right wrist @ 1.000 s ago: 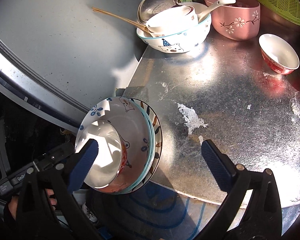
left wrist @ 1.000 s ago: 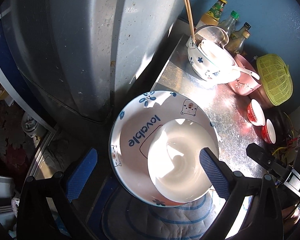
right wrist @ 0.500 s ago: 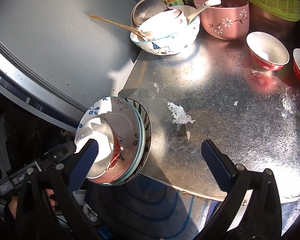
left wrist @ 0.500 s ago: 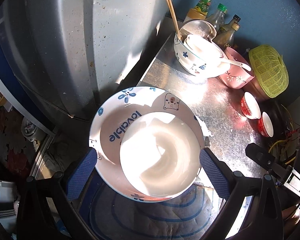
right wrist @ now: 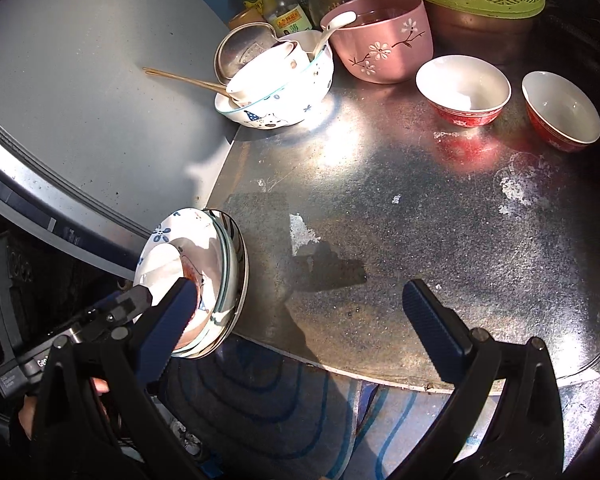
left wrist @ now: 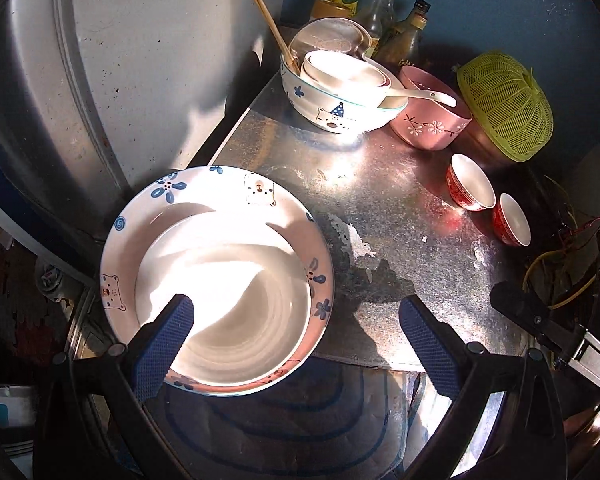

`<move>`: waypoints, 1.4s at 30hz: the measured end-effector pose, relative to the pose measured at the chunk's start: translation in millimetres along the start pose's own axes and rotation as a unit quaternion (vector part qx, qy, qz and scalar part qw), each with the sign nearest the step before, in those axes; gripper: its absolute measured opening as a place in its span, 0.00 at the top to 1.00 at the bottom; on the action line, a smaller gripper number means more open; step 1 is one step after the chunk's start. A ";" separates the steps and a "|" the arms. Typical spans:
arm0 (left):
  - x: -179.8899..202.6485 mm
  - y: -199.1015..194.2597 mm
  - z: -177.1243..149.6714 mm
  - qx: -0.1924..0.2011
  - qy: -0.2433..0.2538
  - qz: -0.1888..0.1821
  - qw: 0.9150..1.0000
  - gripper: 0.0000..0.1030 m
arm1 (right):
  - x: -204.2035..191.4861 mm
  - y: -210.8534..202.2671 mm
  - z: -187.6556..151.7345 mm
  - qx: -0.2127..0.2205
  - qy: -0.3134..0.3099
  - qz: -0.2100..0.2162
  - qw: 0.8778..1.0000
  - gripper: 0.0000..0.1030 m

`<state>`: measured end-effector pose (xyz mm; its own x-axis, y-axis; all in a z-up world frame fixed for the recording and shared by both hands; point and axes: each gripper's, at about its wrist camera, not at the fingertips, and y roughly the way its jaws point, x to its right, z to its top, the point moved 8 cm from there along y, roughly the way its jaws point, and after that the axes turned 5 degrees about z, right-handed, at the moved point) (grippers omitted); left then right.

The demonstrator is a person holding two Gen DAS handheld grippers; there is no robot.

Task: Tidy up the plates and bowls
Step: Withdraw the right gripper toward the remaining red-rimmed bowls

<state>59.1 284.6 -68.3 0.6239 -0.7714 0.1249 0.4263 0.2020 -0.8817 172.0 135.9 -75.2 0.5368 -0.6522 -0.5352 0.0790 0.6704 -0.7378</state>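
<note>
Change: the left gripper point(left wrist: 294, 320) has slid right relative to the stack point(left wrist: 260, 194). A second ago its right finger lay over the white bowl point(left wrist: 236, 312), half a second ago both fingers flanked the stack, and now only the left finger overlaps the bowl. The jaws are spread wide and pinch nothing.

The right gripper point(right wrist: 300, 300) has moved in over the table's point(right wrist: 420, 220) front edge. It is also spread wide and empty, and both red bowls point(right wrist: 462, 88) are now fully in its view.

My read: the stack is set down or being let go, so next up is likely the loose bowls at the back.

The stack sits at the table's front-left corner, overhanging the edge above the floor mat point(left wrist: 280, 420). I can't tell whether it rests fully on the table or the left finger is propping it, because the glare is heavy.

Stack look:
- The white bowl is nested off-centre in a bear-and-flower plate.
- The right view shows at least two more rims under that plate, the lowest one shiny.
- The bowl's outside shows red.
- Everything looks glossy and slippery.
</note>
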 end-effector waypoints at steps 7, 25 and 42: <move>39.4 -3.2 -7.9 -0.002 0.032 -0.001 0.999 0.00 | 31.3 -27.7 -2.9 0.019 0.025 -0.001 1.000 0.00; 96.6 4.4 -15.2 -0.013 0.076 -0.015 0.997 0.00 | 89.6 -58.6 -5.6 0.045 0.078 -0.019 0.996 0.00; 172.4 60.9 28.8 -0.051 0.131 -0.105 0.985 0.00 | 146.5 -73.8 18.1 0.085 0.140 -0.098 0.982 0.00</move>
<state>211.5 181.3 -87.3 0.3336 -0.9215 0.1990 0.4506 -0.0295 -0.8922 260.0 -2.7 -91.7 0.2477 -0.8306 -0.4987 0.3100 0.5556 -0.7715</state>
